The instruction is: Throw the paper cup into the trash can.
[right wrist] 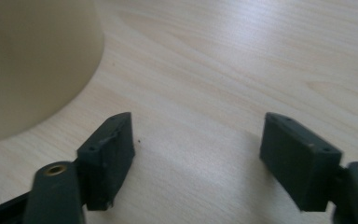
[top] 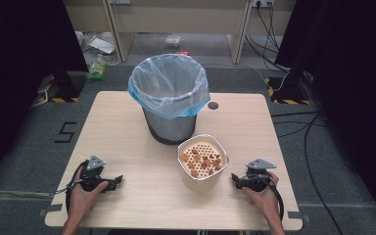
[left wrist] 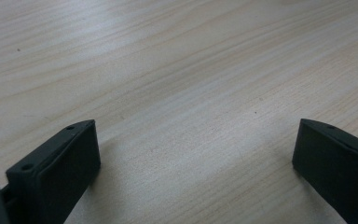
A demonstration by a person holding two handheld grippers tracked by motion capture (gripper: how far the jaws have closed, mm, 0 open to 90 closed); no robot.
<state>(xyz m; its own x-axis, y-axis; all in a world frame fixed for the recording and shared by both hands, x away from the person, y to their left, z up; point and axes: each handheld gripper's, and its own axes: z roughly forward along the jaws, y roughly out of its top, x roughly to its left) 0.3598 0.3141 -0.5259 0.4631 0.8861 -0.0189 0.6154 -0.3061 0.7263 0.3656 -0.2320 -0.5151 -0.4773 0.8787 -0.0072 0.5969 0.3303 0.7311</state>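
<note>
A cream container (top: 202, 166) stands upright on the light wooden table (top: 127, 142), a little right of the middle and toward the person's edge. Its body is pale and smooth, rounded at the corners, and widens slightly toward the top. Set into its mouth is a perforated insert dotted with round holes, framed by a lighter rim. On that insert lie small brown lumps, irregular in shape, gathered mostly toward the right half; what they are cannot be told. Just behind the container, touching or nearly so, stands a grey bin (top: 169, 98) lined with a bluish translucent bag whose edge folds down over the rim. The right gripper (top: 236, 180) rests low at the table just to the right of the container, near it but apart, its fingers spread wide with nothing but bare wood between them; in the right gripper view the container's curved cream wall (right wrist: 32, 65) rises at the upper left, beside the left finger and clear of it. The left gripper (top: 116, 181) sits well apart on the left side of the table, held in the person's hand, its fingers likewise wide open over bare table (left wrist: 177, 93).
</note>
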